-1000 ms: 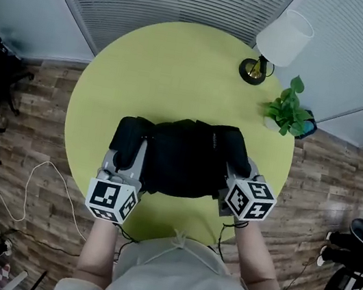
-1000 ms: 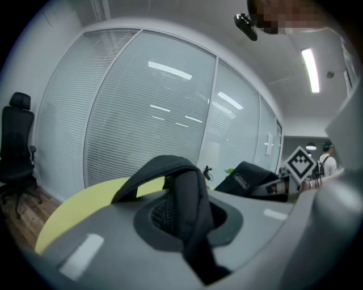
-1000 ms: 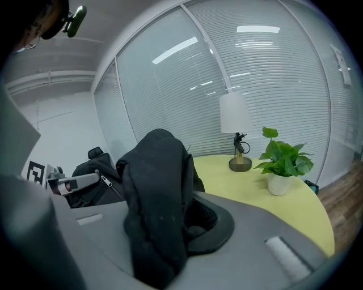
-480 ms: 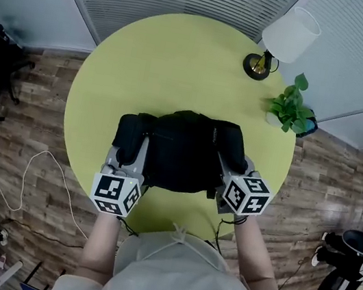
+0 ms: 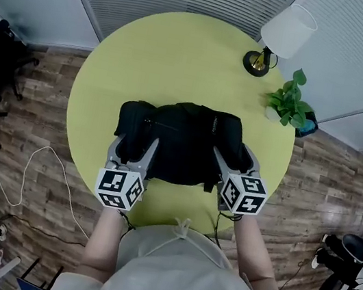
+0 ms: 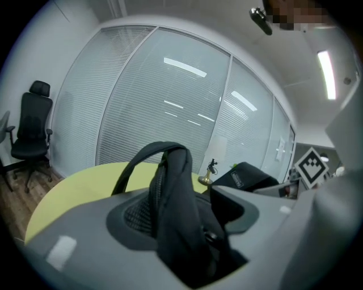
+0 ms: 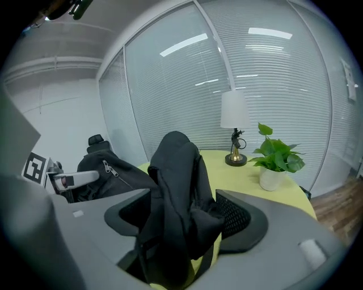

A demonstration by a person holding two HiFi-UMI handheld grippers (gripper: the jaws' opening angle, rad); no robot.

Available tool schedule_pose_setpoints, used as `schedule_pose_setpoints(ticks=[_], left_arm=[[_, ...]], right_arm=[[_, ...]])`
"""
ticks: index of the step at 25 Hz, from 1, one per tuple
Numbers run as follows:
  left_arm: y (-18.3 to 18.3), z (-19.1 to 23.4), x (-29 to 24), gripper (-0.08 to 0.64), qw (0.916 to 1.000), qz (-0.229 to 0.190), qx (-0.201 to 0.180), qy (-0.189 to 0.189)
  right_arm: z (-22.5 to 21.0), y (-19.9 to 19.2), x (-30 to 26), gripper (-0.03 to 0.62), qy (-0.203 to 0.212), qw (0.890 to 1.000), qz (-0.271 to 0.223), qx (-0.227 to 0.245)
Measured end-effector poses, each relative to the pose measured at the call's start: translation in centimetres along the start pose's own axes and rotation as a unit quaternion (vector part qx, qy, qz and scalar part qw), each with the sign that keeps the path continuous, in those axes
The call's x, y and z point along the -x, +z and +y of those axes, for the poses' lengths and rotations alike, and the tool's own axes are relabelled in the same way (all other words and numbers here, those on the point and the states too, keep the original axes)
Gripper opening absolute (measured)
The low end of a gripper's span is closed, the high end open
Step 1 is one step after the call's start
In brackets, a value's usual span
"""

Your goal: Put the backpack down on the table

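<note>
The black backpack (image 5: 179,140) lies on the round yellow-green table (image 5: 184,51), near its front edge. My left gripper (image 5: 134,148) is at the pack's left end. Its jaws are opening, and a black shoulder strap (image 6: 170,192) stands loose between the pads. My right gripper (image 5: 235,158) is at the pack's right end. Its jaws are opening too, with a fold of black backpack fabric (image 7: 176,187) between them and a gap to the right pad. Neither gripper's pads press on the pack.
A white-shaded lamp (image 5: 284,34) and a potted green plant (image 5: 287,107) stand at the table's far right rim. A black office chair (image 6: 31,124) stands by the blinds at the left. A white cable (image 5: 15,181) lies on the wooden floor.
Both grippers' jaws have spread wide from a tight grip on the backpack's ends. The pack has settled flatter on the table as both hands sank a little.
</note>
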State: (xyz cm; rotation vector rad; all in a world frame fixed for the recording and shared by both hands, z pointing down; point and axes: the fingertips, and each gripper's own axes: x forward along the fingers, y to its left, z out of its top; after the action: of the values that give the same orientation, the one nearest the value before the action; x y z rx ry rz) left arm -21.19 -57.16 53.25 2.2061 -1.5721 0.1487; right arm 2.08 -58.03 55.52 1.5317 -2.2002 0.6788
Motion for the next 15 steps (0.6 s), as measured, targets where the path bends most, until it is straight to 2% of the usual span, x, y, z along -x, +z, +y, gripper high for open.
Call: schedule_pose_setpoints(ticks=[3,8,12,15], left_arm=[[-0.2,0.0,1.5,0.304,0.9999,-0.008,0.003,0.014],[0.6,-0.4,4.7,0.302,0.9989,-0.031,-0.004,0.034],[1.4,-1.5,7.9,0.268,0.9967,-0.057,-0.016,0.054],[1.7,-2.5,10.3,0.224,0.9937,-0.077,-0.021,0.078]], right_arm=[[0.1,0.1,1.3,0.362,-0.008,1.000,-0.009,-0.002],[0.1,0.1,4.1,0.362,-0.024,0.999,-0.032,0.004],[0.8,-0.7,6.6,0.358,-0.019,0.999,-0.036,0.006],[1.2,-1.7,8.4,0.330,-0.011,0.999,-0.034,0.005]])
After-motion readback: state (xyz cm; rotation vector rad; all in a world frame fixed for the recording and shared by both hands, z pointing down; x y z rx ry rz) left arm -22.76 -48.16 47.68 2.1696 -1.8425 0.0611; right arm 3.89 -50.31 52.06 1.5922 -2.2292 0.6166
